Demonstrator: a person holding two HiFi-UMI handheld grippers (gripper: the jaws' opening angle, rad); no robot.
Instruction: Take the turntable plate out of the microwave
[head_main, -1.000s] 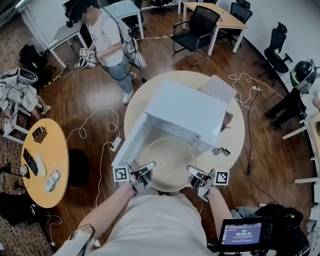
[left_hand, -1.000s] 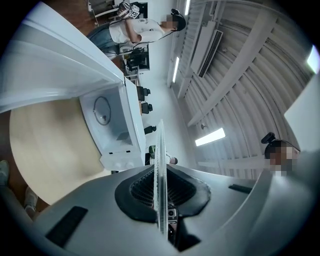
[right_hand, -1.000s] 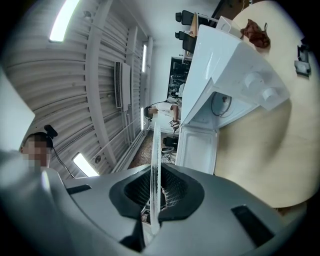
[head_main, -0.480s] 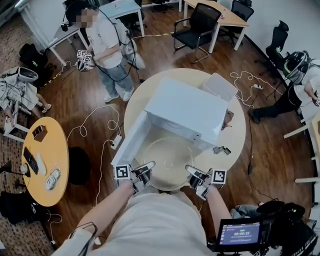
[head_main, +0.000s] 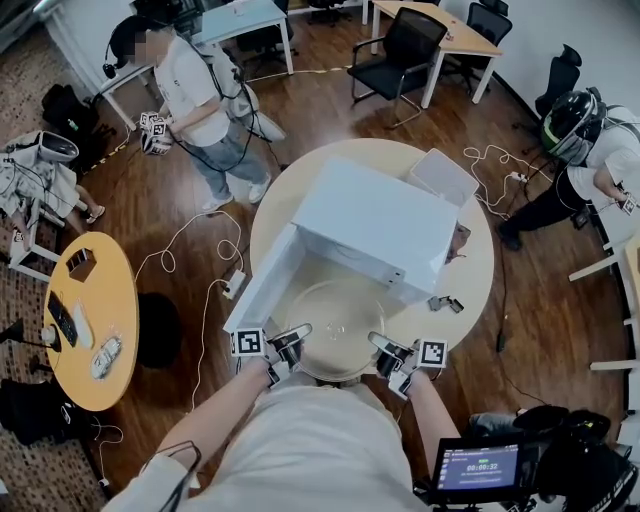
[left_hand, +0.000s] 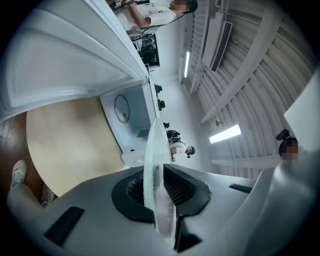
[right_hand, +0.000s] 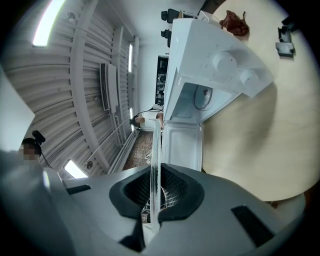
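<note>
Your left gripper (head_main: 296, 334) has its fingers clamped on the left rim of the glass turntable plate (head_main: 336, 333). In the left gripper view the plate's edge (left_hand: 154, 165) runs straight between the dark pads (left_hand: 182, 187), which press on it from both sides. Your right gripper (head_main: 380, 343) is closed the same way on the right rim. Its own view shows the thin glass edge (right_hand: 156, 150) pinched between the ribbed pads (right_hand: 172, 190).

The plate lies roughly level between the two grippers, in front of the white microwave (head_main: 375, 222). Its far rim is at the mouth of the open cavity and its near rim reaches the near edge of the round wooden table (head_main: 473, 285), close to your body. I cannot tell whether the plate rests on the table or hangs just above it.

The microwave door (head_main: 262, 282) stands open on the left, beside your left gripper. A small dark object (head_main: 441, 302) lies on the table to the right of the microwave, apart from the plate.
</note>
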